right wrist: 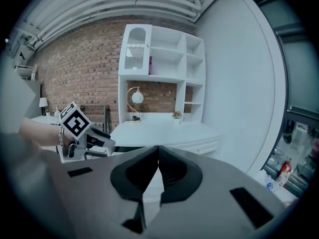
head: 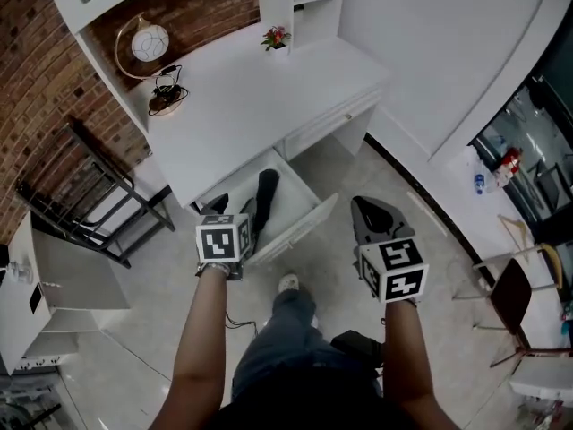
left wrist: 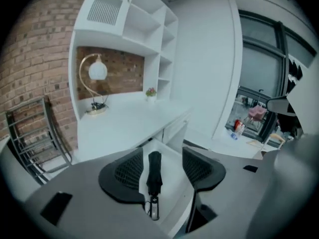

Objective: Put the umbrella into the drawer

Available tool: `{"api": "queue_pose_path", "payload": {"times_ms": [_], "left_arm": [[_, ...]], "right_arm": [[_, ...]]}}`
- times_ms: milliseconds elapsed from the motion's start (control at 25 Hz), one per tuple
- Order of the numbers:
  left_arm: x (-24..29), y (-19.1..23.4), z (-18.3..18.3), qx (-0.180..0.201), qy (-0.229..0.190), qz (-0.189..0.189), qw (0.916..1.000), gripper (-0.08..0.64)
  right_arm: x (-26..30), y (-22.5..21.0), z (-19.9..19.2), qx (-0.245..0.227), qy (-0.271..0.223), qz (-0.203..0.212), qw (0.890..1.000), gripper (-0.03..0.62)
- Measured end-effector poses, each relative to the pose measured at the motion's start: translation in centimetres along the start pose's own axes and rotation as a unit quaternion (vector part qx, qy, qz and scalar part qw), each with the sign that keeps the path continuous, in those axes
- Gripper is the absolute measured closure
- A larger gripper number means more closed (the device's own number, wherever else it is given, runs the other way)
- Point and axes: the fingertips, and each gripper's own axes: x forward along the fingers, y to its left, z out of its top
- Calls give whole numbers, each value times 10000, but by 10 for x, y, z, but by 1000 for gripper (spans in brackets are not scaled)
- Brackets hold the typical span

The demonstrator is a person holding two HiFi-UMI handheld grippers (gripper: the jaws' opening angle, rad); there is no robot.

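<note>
A black folded umbrella [head: 266, 195] lies lengthwise inside the open white drawer [head: 303, 225] of the desk. In the left gripper view the umbrella [left wrist: 154, 176] shows far below, framed by the gap between the jaws, with its strap end nearest me. My left gripper [head: 233, 209] hovers above the drawer's near left corner. The left gripper [left wrist: 162, 153] is open and touches nothing. My right gripper [head: 372, 213] hangs to the right of the drawer front. Its fingertips meet, so the right gripper [right wrist: 158, 151] is shut and empty.
The white desk top [head: 242, 97] carries a globe lamp [head: 148, 43] and a small flower pot [head: 276, 38]. A black metal rack [head: 89, 195] stands at the left, a chair [head: 515, 294] at the right. My shoe [head: 288, 283] is just below the drawer.
</note>
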Motion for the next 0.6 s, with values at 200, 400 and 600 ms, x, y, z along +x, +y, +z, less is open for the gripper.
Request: {"api": "queue_pose_path", "payload": {"times_ms": [200, 400, 600], "left_arm": [[-62, -3, 54, 759, -1158, 196, 9902, 558], [-104, -7, 101, 1141, -2119, 342, 9700, 557], [-131, -5, 142, 1130, -2796, 333, 9528, 557]], "right_arm": [[-25, 8, 28, -68, -414, -96, 9991, 592], [-38, 15, 58, -298, -903, -178, 9953, 592], [-49, 12, 91, -455, -1232, -471, 9902, 592]]}}
